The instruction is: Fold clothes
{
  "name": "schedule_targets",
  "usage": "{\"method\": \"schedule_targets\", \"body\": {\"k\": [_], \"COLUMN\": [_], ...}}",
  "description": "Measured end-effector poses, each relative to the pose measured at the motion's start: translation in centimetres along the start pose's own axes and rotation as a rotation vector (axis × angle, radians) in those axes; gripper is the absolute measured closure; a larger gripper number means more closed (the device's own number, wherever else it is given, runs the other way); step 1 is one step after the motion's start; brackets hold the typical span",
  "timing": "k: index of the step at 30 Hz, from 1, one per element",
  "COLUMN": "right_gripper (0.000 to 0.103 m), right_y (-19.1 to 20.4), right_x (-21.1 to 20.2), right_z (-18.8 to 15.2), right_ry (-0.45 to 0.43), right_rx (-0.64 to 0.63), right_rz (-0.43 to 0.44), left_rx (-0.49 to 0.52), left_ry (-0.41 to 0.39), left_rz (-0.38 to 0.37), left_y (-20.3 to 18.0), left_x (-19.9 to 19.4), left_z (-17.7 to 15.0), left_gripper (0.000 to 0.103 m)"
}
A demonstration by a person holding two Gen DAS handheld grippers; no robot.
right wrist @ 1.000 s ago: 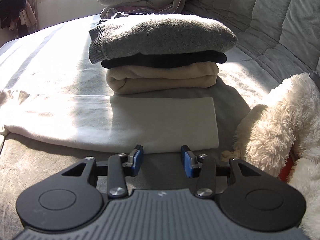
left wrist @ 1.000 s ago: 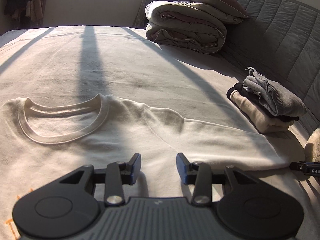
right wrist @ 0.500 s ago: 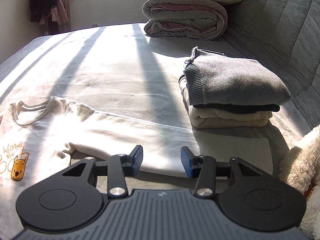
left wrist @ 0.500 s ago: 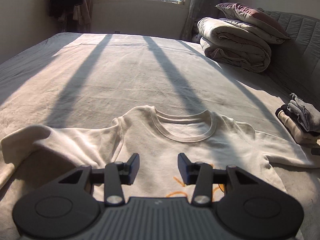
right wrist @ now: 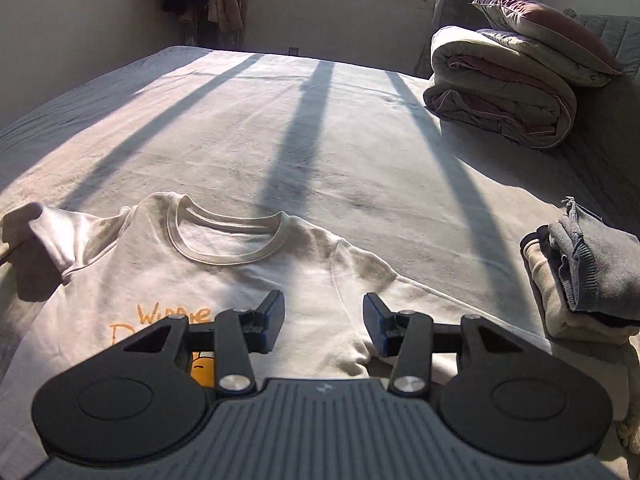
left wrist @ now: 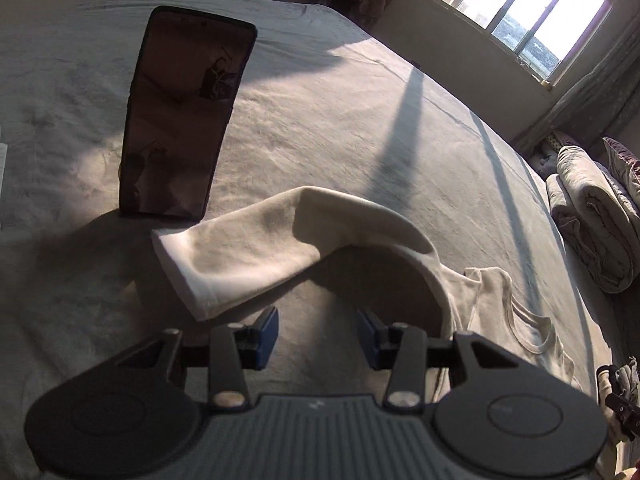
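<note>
A cream long-sleeved sweatshirt (right wrist: 224, 280) with orange lettering lies face up on the bed, collar away from me. Its left sleeve (left wrist: 256, 248) is bent and humped, cuff lying on the bed, seen in the left wrist view. My left gripper (left wrist: 318, 330) is open and empty, just short of that cuff. My right gripper (right wrist: 324, 322) is open and empty, low over the sweatshirt's chest near the right armpit. The right sleeve runs off toward the right behind the gripper.
A black phone (left wrist: 184, 112) stands propped upright on the bed beyond the left cuff. A stack of folded clothes (right wrist: 588, 280) sits at the right. A folded duvet with a pillow (right wrist: 508, 80) lies at the far right by the headboard.
Both grippers swung left. The left view turned from the collar to the left sleeve cuff and phone. The right view turned from the right sleeve and stack to the chest and collar.
</note>
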State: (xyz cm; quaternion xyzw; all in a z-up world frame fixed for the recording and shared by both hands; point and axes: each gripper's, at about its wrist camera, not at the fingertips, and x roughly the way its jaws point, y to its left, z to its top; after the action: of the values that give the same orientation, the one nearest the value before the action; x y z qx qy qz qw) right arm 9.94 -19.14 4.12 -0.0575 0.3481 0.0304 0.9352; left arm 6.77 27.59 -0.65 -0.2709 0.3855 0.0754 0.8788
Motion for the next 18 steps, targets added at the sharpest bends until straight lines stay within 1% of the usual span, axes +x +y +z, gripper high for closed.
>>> {"method": "schedule_targets", "body": {"k": [2,5,7,9,11,14,16,17,18], "right_gripper": [0.055,0.055,0.055,0.055,0.055,0.055,0.055,0.055,0.055], "right_y": [2.1,5.0,6.8,8.7,10.4,12.8,14.4,15.1,15.7], "right_x": [0.3,1.0,1.7,2.5,3.3,4.6,5.3,5.6,5.9], "right_z": [0.6,1.4,1.9,2.4,2.7,3.3,3.7,3.9,4.1], "right_ry": [-0.001,0.003,0.008,0.015,0.027,0.044,0.05,0.051,0.052], "right_rx": [-0.017,-0.025,-0.021,-0.014,-0.012,-0.018,-0.024,-0.026,-0.027], "right_rz": [0.029,0.078,0.114,0.15,0.182,0.226,0.252,0.264,0.277], "left_rx": [-0.09,-0.237,-0.304,-0.345,-0.384,-0.445,-0.471,-0.47,-0.46], "left_ry": [0.025,0.072,0.082,0.093,0.095,0.064,0.042,0.032,0.022], "left_rz": [0.013,-0.016,-0.013,-0.028,-0.067,-0.117,-0.134,-0.135,-0.124], "left_y": [2.7,6.5,8.4,9.3,10.0,10.7,10.7,10.6,10.4], "left_x": [0.0,0.6,1.2,1.8,2.5,3.4,3.6,3.8,3.9], "left_z": [0.7,1.1,1.3,1.4,1.3,1.0,0.8,0.9,0.9], "left_gripper": [0.059,0.059,0.06,0.06,0.06,0.06,0.061,0.063,0.074]}}
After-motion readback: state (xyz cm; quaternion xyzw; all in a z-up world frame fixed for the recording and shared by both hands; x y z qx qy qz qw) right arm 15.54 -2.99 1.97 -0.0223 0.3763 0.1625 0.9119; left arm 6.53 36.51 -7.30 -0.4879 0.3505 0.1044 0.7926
